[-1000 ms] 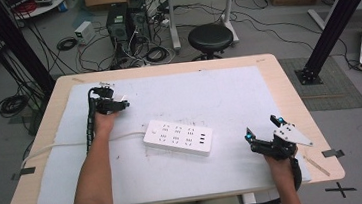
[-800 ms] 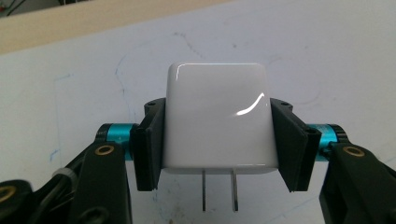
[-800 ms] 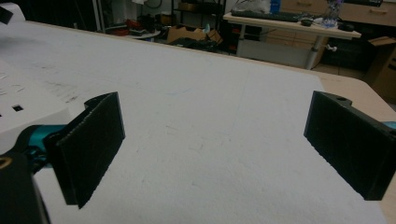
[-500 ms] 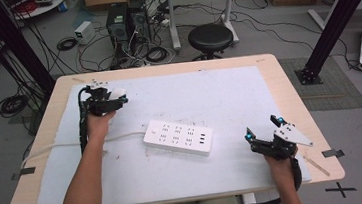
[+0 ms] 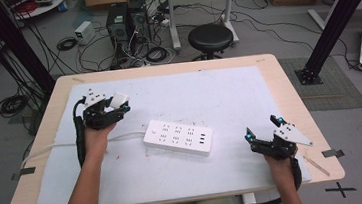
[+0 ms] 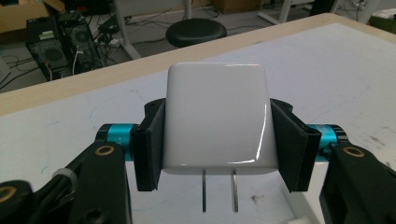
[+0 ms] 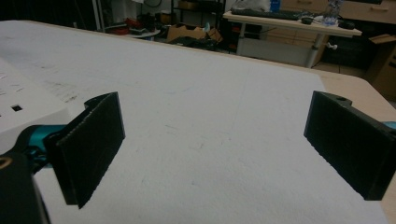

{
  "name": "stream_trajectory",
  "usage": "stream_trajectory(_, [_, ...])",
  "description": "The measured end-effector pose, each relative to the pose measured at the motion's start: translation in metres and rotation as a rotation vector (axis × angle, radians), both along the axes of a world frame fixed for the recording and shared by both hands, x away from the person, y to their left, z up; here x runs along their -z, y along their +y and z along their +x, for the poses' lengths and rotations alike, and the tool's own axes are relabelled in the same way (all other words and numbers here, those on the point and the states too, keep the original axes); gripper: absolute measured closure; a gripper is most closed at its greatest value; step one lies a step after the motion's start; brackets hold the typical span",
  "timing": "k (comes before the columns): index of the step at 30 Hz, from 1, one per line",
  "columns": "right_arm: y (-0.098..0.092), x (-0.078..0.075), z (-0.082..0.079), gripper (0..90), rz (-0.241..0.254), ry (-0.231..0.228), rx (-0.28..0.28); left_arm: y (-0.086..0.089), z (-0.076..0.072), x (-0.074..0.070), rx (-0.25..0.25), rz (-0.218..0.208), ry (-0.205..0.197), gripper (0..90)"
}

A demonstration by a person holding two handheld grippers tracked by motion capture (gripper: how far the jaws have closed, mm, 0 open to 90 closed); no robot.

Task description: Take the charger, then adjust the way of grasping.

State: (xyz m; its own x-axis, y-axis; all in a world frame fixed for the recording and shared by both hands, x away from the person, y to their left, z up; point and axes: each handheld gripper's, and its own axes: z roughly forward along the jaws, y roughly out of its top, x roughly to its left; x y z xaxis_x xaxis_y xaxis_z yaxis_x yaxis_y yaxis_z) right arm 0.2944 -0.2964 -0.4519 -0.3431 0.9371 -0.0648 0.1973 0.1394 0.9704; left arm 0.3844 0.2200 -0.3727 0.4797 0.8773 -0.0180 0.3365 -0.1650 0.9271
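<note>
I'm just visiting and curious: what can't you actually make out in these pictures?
- White plug adapter, left gripper view: its sides are covered by the left gripper pads, and the prongs run toward the bottom edge.
- Power strip, right gripper view: cut off by the left edge.
- Power strip sockets, high view: too small to tell apart.

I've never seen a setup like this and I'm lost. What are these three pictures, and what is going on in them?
A person sits at a table, holding a two-fingered claw tool in each hand. One picture looks down from above; the other two come from cameras riding on each claw. A white power strip lies on the table. The left claw is clamped on a white plug adapter, its two prongs pointing down. The right claw is open and holds nothing.
</note>
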Motion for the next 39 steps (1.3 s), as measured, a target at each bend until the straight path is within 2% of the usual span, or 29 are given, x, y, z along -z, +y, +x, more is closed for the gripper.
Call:
stream_trajectory(11, [0.001,0.000,0.000,5.1,-0.006,0.006,-0.003,-0.013,-0.030,-0.006,0.086,-0.020,-0.064,42.5])
stream_trajectory(30, [0.001,0.000,0.001,5.1,-0.011,0.013,-0.001,-0.023,-0.046,-0.011,0.170,0.015,-0.090,42.5])
stream_trajectory(34, [0.001,0.000,0.002,5.1,-0.019,0.011,-0.003,-0.028,-0.049,-0.012,0.200,0.029,-0.100,42.5])
stream_trajectory(39, [0.001,-0.001,0.001,5.1,-0.006,0.023,-0.004,-0.034,-0.056,-0.014,0.243,0.038,-0.114,42.5])
